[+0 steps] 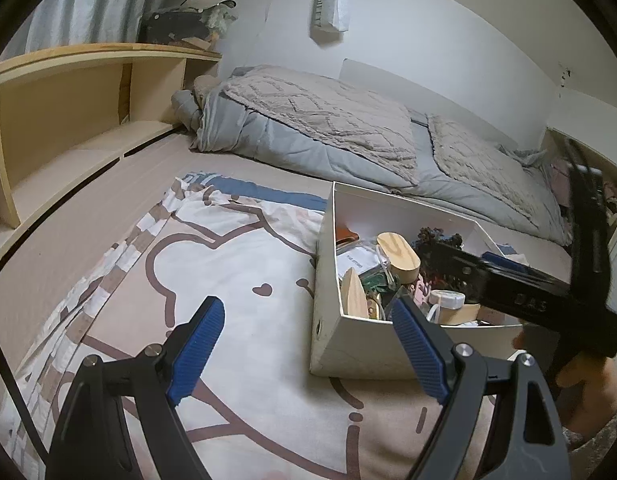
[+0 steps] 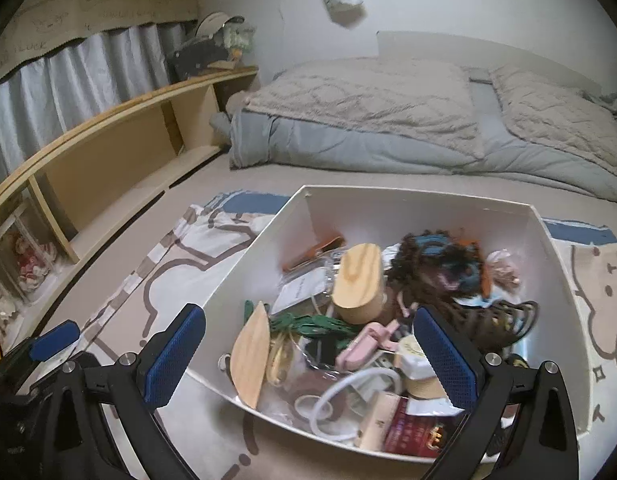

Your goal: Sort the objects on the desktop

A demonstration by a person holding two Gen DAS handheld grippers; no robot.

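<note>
The right gripper (image 2: 308, 356), jaws spread wide and empty, hovers over the white cardboard box (image 2: 556, 264) crammed with small objects. The left gripper (image 1: 308, 344), also spread empty, sits just left of the box above the patterned cloth (image 1: 236, 264).

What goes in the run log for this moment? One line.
left gripper: open, empty | right gripper: open, empty, over white box | box: full of small items
</note>
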